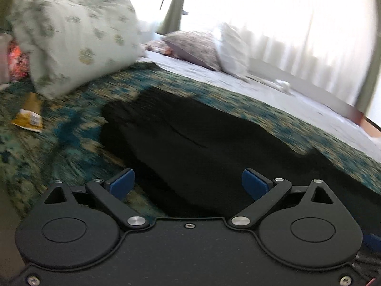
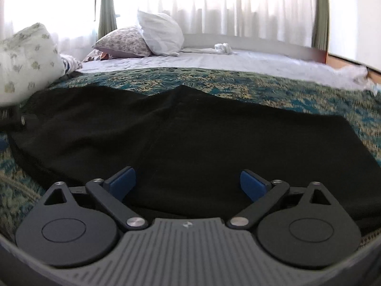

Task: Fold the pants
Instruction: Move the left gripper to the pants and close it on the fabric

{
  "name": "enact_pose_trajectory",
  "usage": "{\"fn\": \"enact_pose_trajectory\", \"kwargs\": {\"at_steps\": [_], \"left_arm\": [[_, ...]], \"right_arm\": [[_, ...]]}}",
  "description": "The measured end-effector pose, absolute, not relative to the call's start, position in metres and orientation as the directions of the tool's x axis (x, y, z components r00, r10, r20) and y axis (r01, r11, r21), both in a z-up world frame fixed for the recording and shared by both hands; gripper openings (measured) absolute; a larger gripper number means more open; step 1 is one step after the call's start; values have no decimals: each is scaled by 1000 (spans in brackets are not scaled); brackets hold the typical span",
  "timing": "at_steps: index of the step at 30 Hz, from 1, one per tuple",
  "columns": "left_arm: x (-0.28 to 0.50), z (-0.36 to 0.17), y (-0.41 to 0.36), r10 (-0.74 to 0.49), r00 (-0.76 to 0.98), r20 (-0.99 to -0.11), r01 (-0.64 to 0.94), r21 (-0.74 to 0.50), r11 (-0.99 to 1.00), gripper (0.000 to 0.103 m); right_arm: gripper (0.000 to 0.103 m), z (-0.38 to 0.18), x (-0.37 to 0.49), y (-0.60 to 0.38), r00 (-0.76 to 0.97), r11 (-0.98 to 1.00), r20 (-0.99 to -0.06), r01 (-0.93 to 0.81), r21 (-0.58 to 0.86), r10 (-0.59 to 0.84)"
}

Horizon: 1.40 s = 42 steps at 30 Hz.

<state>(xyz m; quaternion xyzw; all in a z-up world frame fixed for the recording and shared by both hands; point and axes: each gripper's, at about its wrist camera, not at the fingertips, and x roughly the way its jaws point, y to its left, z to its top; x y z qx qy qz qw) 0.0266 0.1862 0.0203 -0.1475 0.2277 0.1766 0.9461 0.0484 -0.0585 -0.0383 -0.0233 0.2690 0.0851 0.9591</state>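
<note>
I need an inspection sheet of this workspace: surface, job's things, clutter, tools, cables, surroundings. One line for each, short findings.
Surface: bed with patterned blanket over a white sheet.
Job's things: black pants lying spread on the blanket, some creases.
Clutter: yellow packet beside the near pillow; white cloth bundle on the sheet.
Tools: left tool open, nothing held; right tool open, nothing held; both over the pants.
Cables: nothing seen.
Surroundings: two far pillows, white curtains at a bright window.
</note>
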Motion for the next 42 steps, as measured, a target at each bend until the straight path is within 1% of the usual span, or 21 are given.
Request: {"fn": "enact_pose_trajectory", "kwargs": {"at_steps": [1, 4, 7, 10, 14, 16, 25, 32, 35, 36, 37, 38, 39, 40, 42], "left_arm": [[28, 21, 192, 297, 827, -477, -427, -191, 884, 101], [32, 22, 210, 382, 803, -458, -504, -179, 845, 103], [38, 20, 228, 414, 780, -469, -550, -198, 811, 102], [47, 16, 244, 404, 768, -497, -569, -241, 786, 103], [60, 7, 261, 362, 766, -532, -571, -303, 763, 103], [66, 1, 265, 348, 773, -530, -560, -312, 768, 103], [88, 0, 273, 329, 764, -556, -548, -289, 785, 103], [97, -1, 265, 356, 734, -578, -559, -216, 801, 102], [97, -1, 262, 365, 731, -576, -560, -202, 803, 100], [96, 0, 260, 386, 723, -573, -572, -183, 800, 92], [96, 0, 257, 410, 714, -567, -585, -163, 795, 78], [94, 1, 254, 429, 711, -557, -594, -151, 790, 70], [92, 3, 254, 431, 719, -545, -592, -154, 791, 52], [89, 5, 254, 424, 734, -531, -581, -169, 796, 37], [83, 12, 251, 417, 762, -495, -566, -198, 800, 26]], "right_arm": [[103, -40, 49, -56, 835, 983, -529, -185, -9, 152], [103, -43, 48, -50, 847, 981, -514, -189, -50, 137], [103, -44, 49, -52, 845, 981, -514, -191, -35, 146], [103, -45, 47, -51, 849, 981, -507, -191, -40, 145], [103, -46, 46, -50, 852, 980, -503, -192, -43, 145], [103, -46, 46, -50, 853, 980, -502, -193, -44, 145], [103, -47, 44, -49, 858, 980, -493, -192, -50, 143], [103, -47, 43, -50, 861, 980, -488, -192, -50, 144], [103, -47, 43, -50, 863, 980, -484, -192, -51, 144], [103, -47, 42, -50, 864, 980, -483, -192, -51, 144], [103, -47, 42, -50, 864, 980, -482, -192, -51, 145], [103, -46, 42, -50, 862, 980, -485, -193, -47, 146], [103, -45, 43, -51, 858, 980, -491, -196, -42, 150], [103, -41, 44, -53, 849, 979, -504, -201, -26, 161], [103, -33, 47, -62, 823, 976, -533, -217, 23, 195]]}}
